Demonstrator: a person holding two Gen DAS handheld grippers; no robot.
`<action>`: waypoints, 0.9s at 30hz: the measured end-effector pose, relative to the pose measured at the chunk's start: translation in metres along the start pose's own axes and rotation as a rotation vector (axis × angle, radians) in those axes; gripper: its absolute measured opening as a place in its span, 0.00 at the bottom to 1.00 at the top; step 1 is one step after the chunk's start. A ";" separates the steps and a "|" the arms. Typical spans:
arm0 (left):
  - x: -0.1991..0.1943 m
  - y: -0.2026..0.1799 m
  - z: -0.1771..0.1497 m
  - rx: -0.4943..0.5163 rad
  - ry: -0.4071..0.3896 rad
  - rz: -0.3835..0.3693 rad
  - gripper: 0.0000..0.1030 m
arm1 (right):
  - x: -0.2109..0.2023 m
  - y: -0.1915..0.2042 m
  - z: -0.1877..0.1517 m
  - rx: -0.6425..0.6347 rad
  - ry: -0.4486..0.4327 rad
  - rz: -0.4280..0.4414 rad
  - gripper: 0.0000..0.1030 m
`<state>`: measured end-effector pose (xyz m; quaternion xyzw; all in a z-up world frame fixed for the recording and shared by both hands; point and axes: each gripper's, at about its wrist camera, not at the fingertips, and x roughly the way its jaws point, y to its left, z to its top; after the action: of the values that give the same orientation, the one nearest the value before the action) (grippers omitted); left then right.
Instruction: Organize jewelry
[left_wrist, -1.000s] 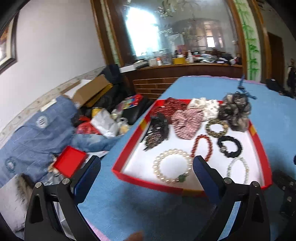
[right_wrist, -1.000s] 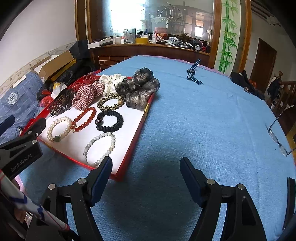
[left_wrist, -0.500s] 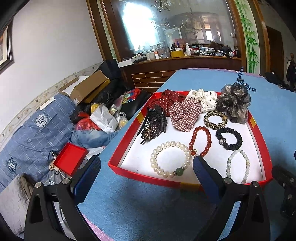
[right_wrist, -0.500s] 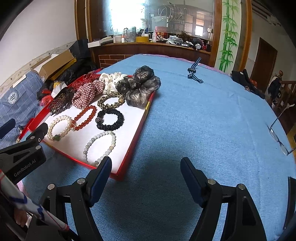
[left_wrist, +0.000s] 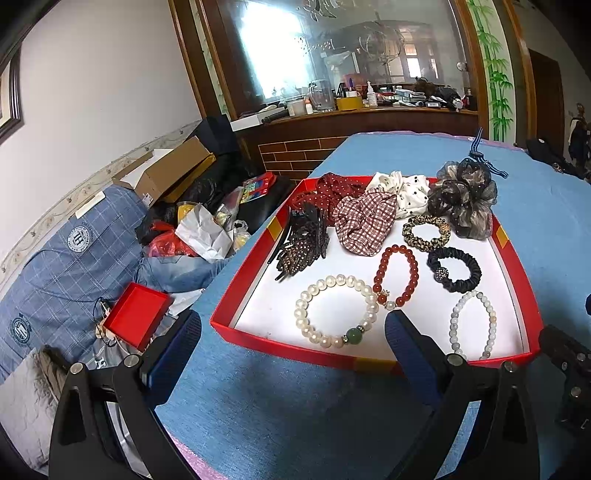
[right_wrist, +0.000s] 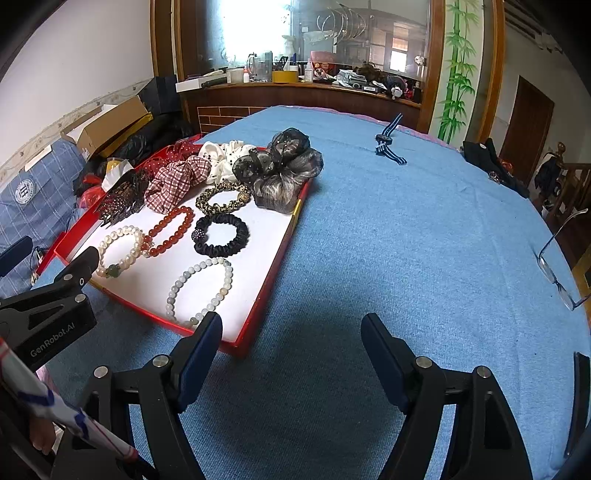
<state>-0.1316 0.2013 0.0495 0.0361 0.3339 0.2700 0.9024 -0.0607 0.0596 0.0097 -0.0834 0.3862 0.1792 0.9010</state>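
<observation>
A red tray (left_wrist: 258, 334) with a white floor sits on the blue table; it also shows in the right wrist view (right_wrist: 280, 254). It holds a white pearl bracelet (left_wrist: 336, 311), a red bead bracelet (left_wrist: 397, 277), a pale bead bracelet (left_wrist: 472, 325), a black scrunchie (left_wrist: 456, 269), a leopard scrunchie (left_wrist: 426, 230), fabric scrunchies and dark hair clips (left_wrist: 303, 245). My left gripper (left_wrist: 291, 332) is open and empty just before the tray's near edge. My right gripper (right_wrist: 291, 339) is open and empty by the tray's near right corner.
A striped blue ribbon (right_wrist: 388, 142) lies far on the table. Glasses (right_wrist: 561, 266) lie at the right edge. Left of the table are a blue plaid cushion (left_wrist: 66, 266), a small red box (left_wrist: 136, 315), cardboard boxes and clutter. A wooden counter stands behind.
The left gripper's view has steadied and drawn back slightly from the tray. The right gripper has barely moved. Nothing in the tray has shifted.
</observation>
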 end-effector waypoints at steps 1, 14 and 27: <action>0.000 0.000 0.000 0.001 0.001 0.000 0.96 | 0.000 0.000 0.000 0.000 0.000 0.000 0.79; 0.002 -0.001 -0.002 0.005 0.007 0.000 0.96 | 0.000 -0.001 -0.001 0.004 0.001 -0.003 0.80; 0.003 -0.002 -0.002 0.010 0.006 0.004 0.96 | -0.001 -0.004 -0.001 0.016 0.004 -0.003 0.81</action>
<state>-0.1304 0.2009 0.0454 0.0403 0.3377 0.2702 0.9007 -0.0606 0.0558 0.0102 -0.0774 0.3893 0.1744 0.9011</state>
